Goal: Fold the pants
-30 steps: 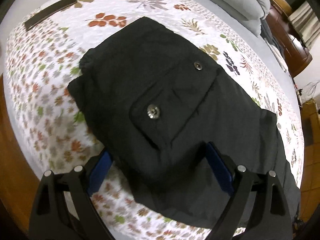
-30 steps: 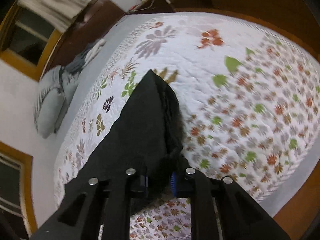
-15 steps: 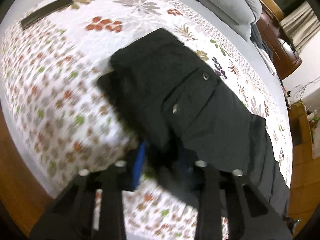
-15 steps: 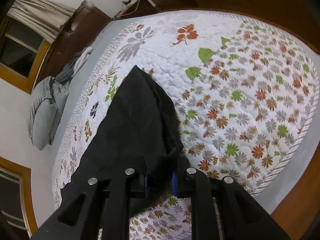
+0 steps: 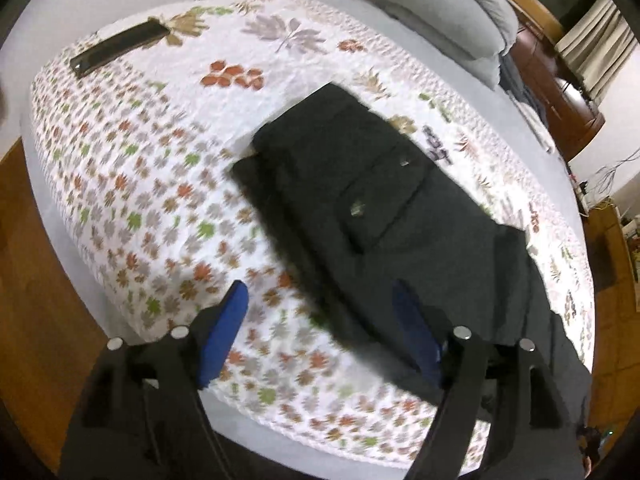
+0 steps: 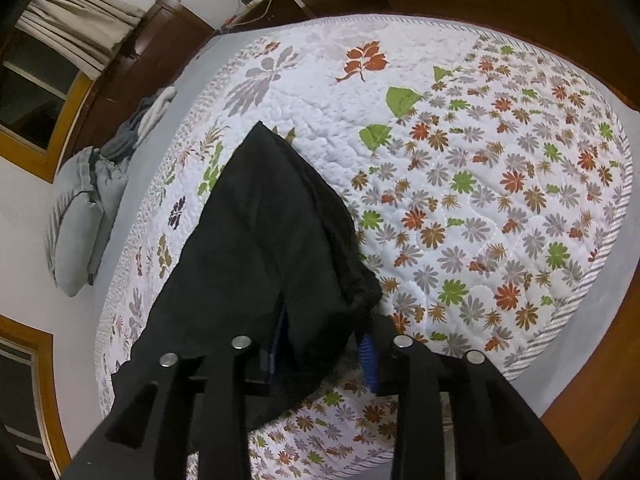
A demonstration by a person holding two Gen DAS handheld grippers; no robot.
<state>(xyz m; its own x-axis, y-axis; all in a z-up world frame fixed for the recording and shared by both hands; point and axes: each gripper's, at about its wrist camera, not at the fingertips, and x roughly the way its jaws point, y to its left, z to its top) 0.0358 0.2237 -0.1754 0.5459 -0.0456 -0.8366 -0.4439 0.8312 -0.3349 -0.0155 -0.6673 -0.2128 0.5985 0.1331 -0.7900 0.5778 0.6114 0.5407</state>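
The left gripper point(image 5: 320, 320) is spreading its blue pads point(image 5: 224, 332) wide, pinching nothing; the near edge of the black pants point(image 5: 360, 200) is lying between them. The right gripper point(image 6: 324, 352) is opening, with bunched pants fabric point(image 6: 272, 240) sitting between its jaws. The pants are lying folded on the floral bed quilt point(image 5: 140, 168). Farther off, a dark flat object point(image 5: 120, 46) and grey pillows point(image 5: 448, 4) are resting.

Black tool point(image 5: 320, 308), blue pads point(image 5: 224, 332)
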